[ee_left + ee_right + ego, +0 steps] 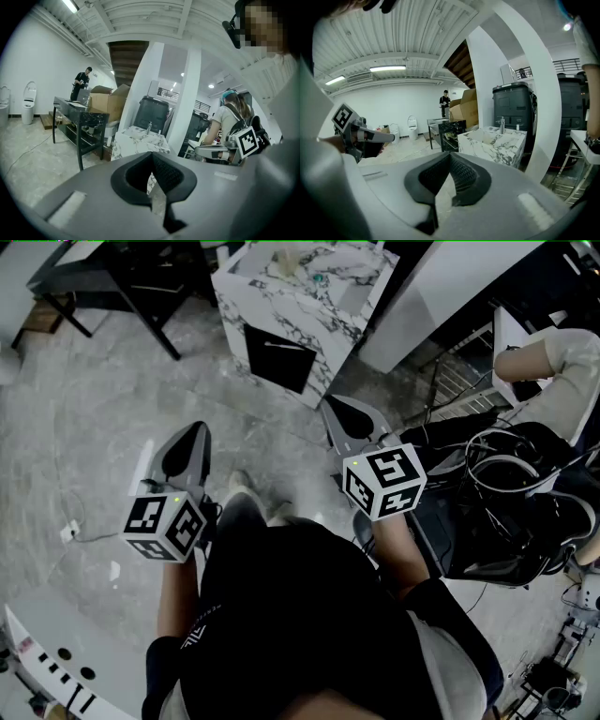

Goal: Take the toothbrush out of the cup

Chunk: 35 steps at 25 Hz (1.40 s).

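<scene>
I see no toothbrush and cannot make out a cup in any view. A small teal thing (319, 278) sits on the marble vanity (309, 310), too small to identify. The left gripper (193, 439) is held low over the floor, jaws shut with nothing between them. My right gripper (341, 414) is beside it, nearer the vanity, also shut and empty. In the left gripper view the left gripper (153, 172) points toward the vanity (138, 141). The right gripper (449, 165) faces the vanity (498, 144) and its faucet (502, 124).
A black table (141, 277) stands left of the vanity, with cardboard boxes (108, 100) behind it. A white pillar (534, 108) rises right of the vanity. Another person (555, 362) and tangled cables (511, 484) are at the right. Toilets (29, 100) stand far left.
</scene>
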Each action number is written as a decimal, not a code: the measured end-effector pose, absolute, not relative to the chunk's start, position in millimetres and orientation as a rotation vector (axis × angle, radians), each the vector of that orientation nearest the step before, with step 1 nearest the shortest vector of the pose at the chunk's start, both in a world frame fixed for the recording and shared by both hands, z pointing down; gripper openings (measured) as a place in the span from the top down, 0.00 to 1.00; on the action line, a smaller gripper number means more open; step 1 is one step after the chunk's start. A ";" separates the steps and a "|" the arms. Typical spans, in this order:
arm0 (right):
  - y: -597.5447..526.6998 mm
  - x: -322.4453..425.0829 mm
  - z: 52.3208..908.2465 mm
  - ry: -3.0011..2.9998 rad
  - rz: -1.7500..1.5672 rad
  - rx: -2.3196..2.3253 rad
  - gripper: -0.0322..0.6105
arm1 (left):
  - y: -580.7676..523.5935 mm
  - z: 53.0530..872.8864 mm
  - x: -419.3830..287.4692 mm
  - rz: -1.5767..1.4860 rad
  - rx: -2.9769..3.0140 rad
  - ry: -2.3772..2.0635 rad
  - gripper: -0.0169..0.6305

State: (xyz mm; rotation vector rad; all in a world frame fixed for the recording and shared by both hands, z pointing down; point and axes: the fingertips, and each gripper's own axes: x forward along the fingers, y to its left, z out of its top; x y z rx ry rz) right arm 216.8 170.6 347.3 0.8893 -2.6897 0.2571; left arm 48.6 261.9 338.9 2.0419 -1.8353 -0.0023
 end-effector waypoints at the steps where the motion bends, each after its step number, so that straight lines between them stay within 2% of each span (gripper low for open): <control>1: 170.3 216.4 348.9 -2.685 0.262 0.893 0.95 | 261.2 340.1 47.3 -0.001 2.040 -1.834 0.95; 11: 144.7 199.9 359.8 -2.655 0.344 0.993 0.95 | 216.3 350.4 30.8 -0.006 2.105 -1.740 0.95; 26: 60.6 92.1 358.2 -2.607 0.303 1.062 0.95 | 129.3 364.9 -72.4 -0.011 2.131 -1.637 0.95; 35: 34.4 54.3 349.8 -2.577 0.319 1.163 0.94 | 90.5 362.3 -113.2 0.007 2.214 -1.543 0.95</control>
